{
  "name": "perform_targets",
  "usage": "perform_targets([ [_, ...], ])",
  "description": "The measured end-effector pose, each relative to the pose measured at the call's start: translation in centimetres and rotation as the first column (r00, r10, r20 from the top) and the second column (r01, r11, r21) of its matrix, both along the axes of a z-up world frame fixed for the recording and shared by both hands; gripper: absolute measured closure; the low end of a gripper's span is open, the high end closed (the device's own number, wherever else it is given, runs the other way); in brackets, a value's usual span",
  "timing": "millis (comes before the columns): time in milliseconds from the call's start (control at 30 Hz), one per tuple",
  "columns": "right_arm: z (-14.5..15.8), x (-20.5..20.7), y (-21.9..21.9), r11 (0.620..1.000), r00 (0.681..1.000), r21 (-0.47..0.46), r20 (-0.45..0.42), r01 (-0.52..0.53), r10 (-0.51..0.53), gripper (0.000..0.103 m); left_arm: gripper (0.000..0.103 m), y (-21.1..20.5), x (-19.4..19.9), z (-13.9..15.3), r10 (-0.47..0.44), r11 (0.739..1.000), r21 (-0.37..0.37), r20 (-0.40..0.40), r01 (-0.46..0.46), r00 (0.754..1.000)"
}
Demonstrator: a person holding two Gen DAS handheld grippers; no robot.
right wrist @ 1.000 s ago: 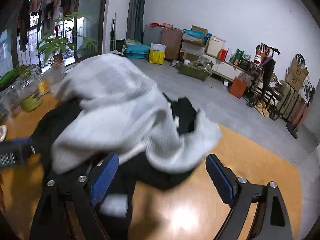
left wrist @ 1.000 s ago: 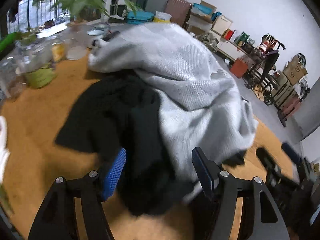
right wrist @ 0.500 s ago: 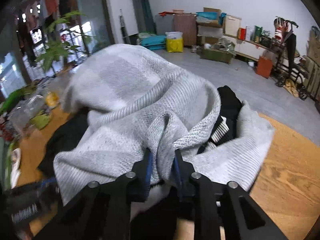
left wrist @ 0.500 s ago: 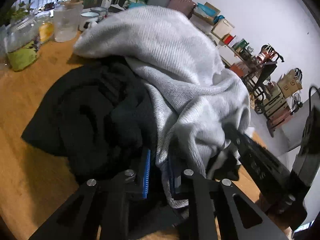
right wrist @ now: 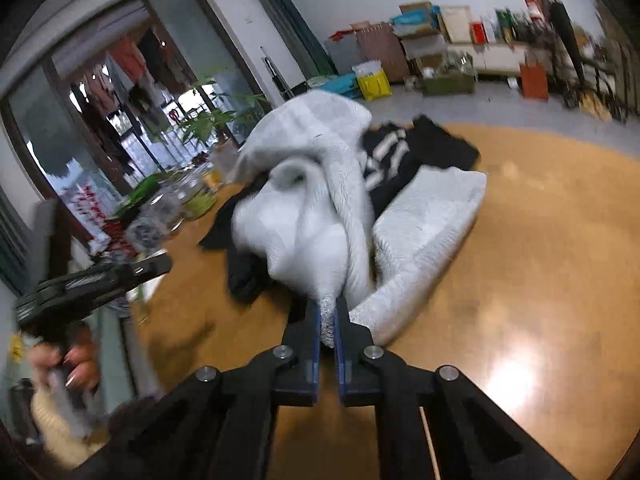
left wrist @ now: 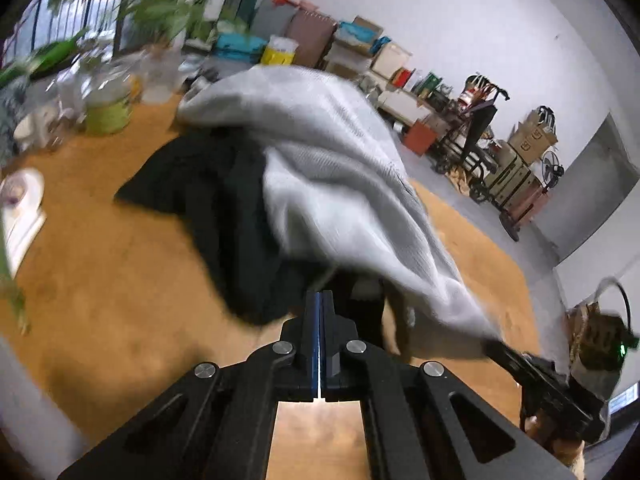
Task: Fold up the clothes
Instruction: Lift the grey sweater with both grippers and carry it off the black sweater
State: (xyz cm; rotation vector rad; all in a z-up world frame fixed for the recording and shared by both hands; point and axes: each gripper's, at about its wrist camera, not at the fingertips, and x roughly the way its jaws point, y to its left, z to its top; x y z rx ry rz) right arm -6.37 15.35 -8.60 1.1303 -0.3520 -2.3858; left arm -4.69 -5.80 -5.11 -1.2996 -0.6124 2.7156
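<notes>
my right gripper (right wrist: 327, 312) is pinching a fold of the light grey knitted sweater (right wrist: 304, 216), my left gripper (left wrist: 319, 300) is closing on nothing; the sweater is draping over black clothes (left wrist: 208, 188) on the round wooden table (left wrist: 120, 280)

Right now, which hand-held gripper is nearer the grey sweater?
Right. The right hand-held gripper is clamped on a fold of the grey sweater. The left hand-held gripper is shut with nothing between its pads, just short of the pile.
</notes>
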Motion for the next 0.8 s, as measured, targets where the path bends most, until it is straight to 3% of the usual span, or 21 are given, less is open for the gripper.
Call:
perform_targets([
  [67,0.1,2.4,0.5,0.999,1.000,0.037,0.016,0.000,0.000,0.096,0.103,-1.3,0.6,-0.4,0.066,0.998,-0.010,0.045,-0.066,0.997],
  [100,0.1,3.6,0.8,0.999,1.000,0.055,0.024,0.000,-0.001,0.101,0.103,-1.8,0.7,-0.7,0.091,0.996,0.000,0.074,-0.091,0.993],
  [200,0.7,4.4,2.1,0.996,0.999,0.072,0.026,0.045,-0.047,0.100,0.101,-3.0,0.5,-1.2,0.114,0.987,0.099,0.142,-0.129,0.983],
  [267,1.6,3.4,2.6,0.992,0.996,0.083,-0.006,0.094,-0.094,0.096,0.094,-2.9,0.0,-1.0,0.123,0.986,0.095,0.144,-0.137,0.982],
  [300,1.5,2.7,2.3,0.990,0.995,0.093,-0.009,0.101,-0.101,0.088,0.078,-2.9,-0.3,-0.9,0.127,0.986,0.086,0.143,-0.141,0.981],
  [333,1.4,1.9,2.1,0.989,0.994,0.104,-0.012,0.109,-0.108,0.054,0.056,-2.7,-0.3,-0.9,0.132,0.987,0.075,0.140,-0.144,0.981],
  [400,1.3,0.4,1.6,0.985,0.992,0.125,-0.017,0.123,-0.122,0.028,0.037,-2.0,-1.1,-1.1,0.134,0.986,0.083,0.130,-0.145,0.982],
  [533,-0.1,-2.8,-0.2,0.977,0.992,0.177,-0.004,0.122,-0.123,0.017,0.036,-0.5,-5.3,-1.9,0.108,0.988,0.094,0.121,-0.120,0.987],
  [633,-3.0,-5.2,-2.1,0.967,0.994,0.233,0.028,0.100,-0.109,0.018,0.036,0.9,-9.2,-2.8,0.102,0.993,0.051,0.122,-0.109,0.987],
  [700,-4.4,-6.0,-3.0,0.973,0.996,0.220,0.041,0.066,-0.077,0.021,0.036,1.8,-11.5,-3.7,0.117,0.993,0.011,0.126,-0.119,0.985],
  [767,-5.4,-6.4,-3.8,0.984,0.998,0.177,0.050,0.026,-0.036,0.051,0.038,2.6,-13.4,-4.7,0.130,0.991,-0.007,0.132,-0.130,0.983],
  [800,-5.8,-6.3,-4.2,0.988,0.998,0.153,0.053,0.007,-0.015,0.073,0.060,2.9,-13.9,-5.2,0.132,0.991,-0.009,0.128,-0.132,0.983],
])
